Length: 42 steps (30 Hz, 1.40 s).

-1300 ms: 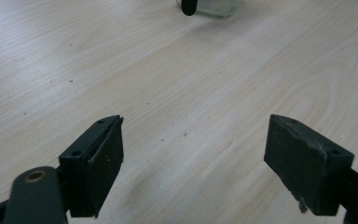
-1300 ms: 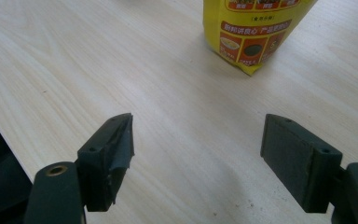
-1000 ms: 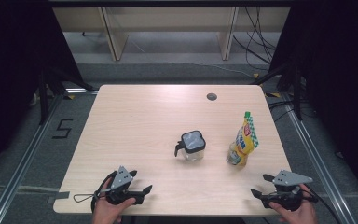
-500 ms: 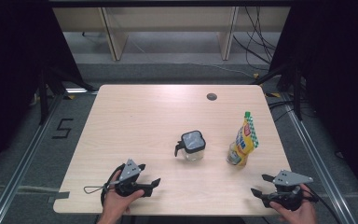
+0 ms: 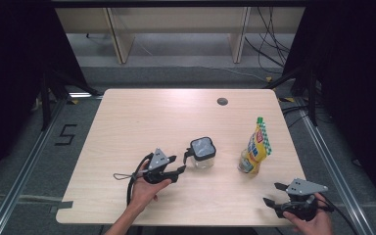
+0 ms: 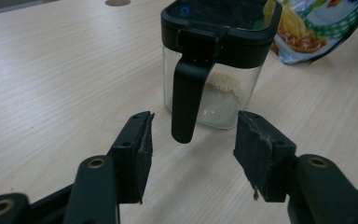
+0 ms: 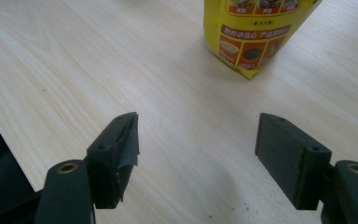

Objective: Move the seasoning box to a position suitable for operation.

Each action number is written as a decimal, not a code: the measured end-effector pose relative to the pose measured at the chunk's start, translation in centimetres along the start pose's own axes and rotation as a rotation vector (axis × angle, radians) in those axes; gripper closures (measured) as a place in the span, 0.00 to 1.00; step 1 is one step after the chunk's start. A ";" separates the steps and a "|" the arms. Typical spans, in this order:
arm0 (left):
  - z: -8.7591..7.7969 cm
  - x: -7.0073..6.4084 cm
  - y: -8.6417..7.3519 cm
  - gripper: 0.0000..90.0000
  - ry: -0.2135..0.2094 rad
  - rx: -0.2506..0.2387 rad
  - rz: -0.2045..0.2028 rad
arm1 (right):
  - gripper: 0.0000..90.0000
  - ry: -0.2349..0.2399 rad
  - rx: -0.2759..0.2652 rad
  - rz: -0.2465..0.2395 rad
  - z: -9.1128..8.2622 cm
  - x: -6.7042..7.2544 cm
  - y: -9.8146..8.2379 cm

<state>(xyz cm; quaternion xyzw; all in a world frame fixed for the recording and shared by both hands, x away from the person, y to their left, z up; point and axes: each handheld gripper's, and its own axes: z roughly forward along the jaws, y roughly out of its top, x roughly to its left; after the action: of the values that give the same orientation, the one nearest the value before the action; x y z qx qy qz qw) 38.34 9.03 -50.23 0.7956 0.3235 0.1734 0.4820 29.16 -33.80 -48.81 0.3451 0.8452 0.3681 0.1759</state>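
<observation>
Progress: approach nearly done, grasp and everything after left.
Left gripper (image 5: 177,171): jaws just been closing, half open, either side of jar handle (image 6: 186,100), not touching.
Jar (image 5: 202,152): upright, mid-table.
Right gripper (image 5: 270,201): wide open, empty, near table (image 5: 142,112) edge.
Nearby: yellow pouch (image 5: 256,152) beside jar, apart; nothing blocking.

Light wood surface (image 5: 142,117), centre frame; lidded glass jar (image 5: 203,153) mid-frame, yellow pouch (image 5: 254,152) standing right of it, apart.
</observation>
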 end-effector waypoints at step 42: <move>0.1 -1.2 -0.1 0.81 -0.115 -0.004 0.094 | 0.34 0.019 0.002 -0.014 0.0 0.0 0.0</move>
<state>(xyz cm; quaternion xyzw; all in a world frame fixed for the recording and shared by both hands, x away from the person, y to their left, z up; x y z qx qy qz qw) 37.49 8.12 -50.30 0.8176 0.2570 0.1504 0.4928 29.16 -33.77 -48.86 0.3358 0.8497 0.3692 0.1699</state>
